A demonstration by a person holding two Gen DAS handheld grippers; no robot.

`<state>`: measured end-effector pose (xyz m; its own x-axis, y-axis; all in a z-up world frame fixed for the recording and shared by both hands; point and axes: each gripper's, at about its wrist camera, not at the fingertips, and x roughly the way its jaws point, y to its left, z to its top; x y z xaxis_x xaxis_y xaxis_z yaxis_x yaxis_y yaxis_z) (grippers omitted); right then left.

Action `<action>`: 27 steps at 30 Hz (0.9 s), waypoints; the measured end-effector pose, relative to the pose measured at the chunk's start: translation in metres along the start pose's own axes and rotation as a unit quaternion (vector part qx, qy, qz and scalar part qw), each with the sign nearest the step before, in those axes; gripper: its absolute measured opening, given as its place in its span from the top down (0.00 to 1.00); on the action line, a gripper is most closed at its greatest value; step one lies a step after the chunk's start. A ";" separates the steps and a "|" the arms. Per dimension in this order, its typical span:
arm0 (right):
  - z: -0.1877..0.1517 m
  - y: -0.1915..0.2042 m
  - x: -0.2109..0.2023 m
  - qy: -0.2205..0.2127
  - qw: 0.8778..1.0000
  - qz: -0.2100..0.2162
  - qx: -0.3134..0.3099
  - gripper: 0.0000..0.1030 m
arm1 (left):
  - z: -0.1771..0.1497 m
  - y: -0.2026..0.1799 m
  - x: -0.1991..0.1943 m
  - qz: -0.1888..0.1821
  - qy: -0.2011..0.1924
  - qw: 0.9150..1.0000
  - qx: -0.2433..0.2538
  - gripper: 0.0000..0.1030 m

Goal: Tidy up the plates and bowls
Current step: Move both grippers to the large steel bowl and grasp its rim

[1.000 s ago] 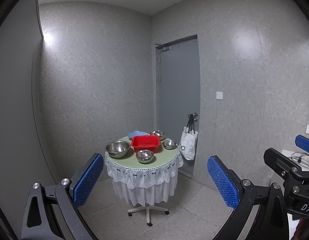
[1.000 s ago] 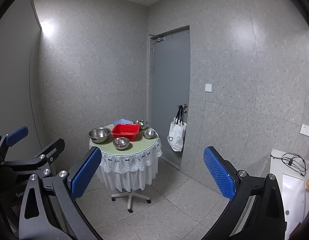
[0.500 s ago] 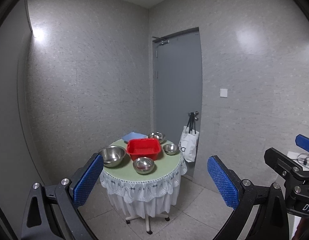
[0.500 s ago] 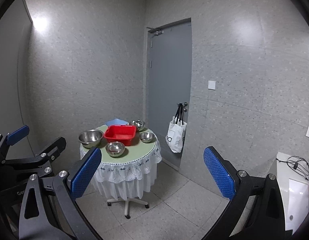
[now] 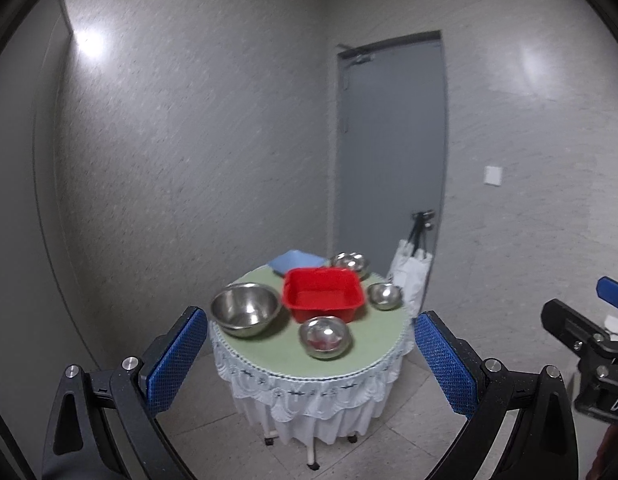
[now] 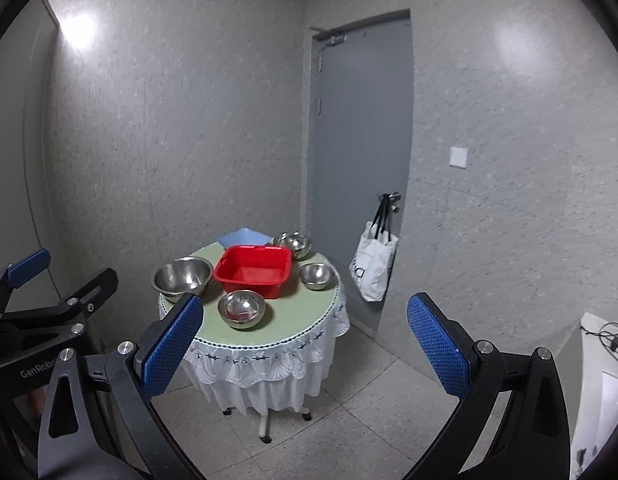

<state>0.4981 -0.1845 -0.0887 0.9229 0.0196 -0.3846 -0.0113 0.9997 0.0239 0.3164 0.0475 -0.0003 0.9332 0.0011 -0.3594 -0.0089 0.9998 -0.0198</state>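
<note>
**Round table in a grey room**

A round green-topped table (image 5: 269, 344) with white frilled skirt stands by a grey door (image 6: 361, 140). It carries a red square plastic basin (image 5: 323, 294) and steel bowls (image 5: 245, 309). Left gripper (image 5: 309, 364) and right gripper (image 6: 305, 352) hang spread wide, holding nothing, well apart from the table.

A red tub (image 5: 323, 294), silver bowls (image 5: 245, 309) and a pale-blue plate (image 5: 295, 261) top the green table (image 5: 373, 346).
</note>
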 end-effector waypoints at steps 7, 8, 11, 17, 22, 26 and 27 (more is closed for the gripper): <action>0.008 0.014 0.092 0.033 0.999 0.041 -0.009 0.00 | 0.011 0.007 0.094 0.052 0.048 0.997 -0.024 0.01; 0.010 0.016 0.106 0.036 0.998 0.047 -0.010 0.00 | 0.013 0.006 0.106 0.061 0.050 0.997 -0.026 0.01; 0.016 0.019 0.153 0.046 0.997 0.067 -0.013 0.00 | 0.023 0.000 0.143 0.079 0.057 0.995 -0.030 0.01; 0.046 0.010 0.247 0.053 0.994 0.093 -0.015 0.00 | 0.059 -0.018 0.235 0.101 0.059 0.993 -0.035 0.01; 0.076 -0.002 0.322 0.067 0.992 0.105 -0.016 0.00 | 0.097 -0.030 0.338 0.107 0.078 0.990 -0.043 0.00; 0.082 0.011 0.377 0.095 0.986 0.137 -0.022 0.00 | 0.105 -0.013 0.398 0.131 0.116 0.983 -0.050 0.01; 0.082 0.020 0.393 0.106 0.982 0.154 -0.027 0.00 | 0.106 -0.007 0.411 0.135 0.125 0.981 -0.054 0.01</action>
<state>0.8924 -0.1580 -0.1641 0.7716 0.3188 -0.5504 -0.3026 0.9451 0.1232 0.7379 0.0434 -0.0488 0.7745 0.2470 -0.5823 -0.2940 0.9557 0.0144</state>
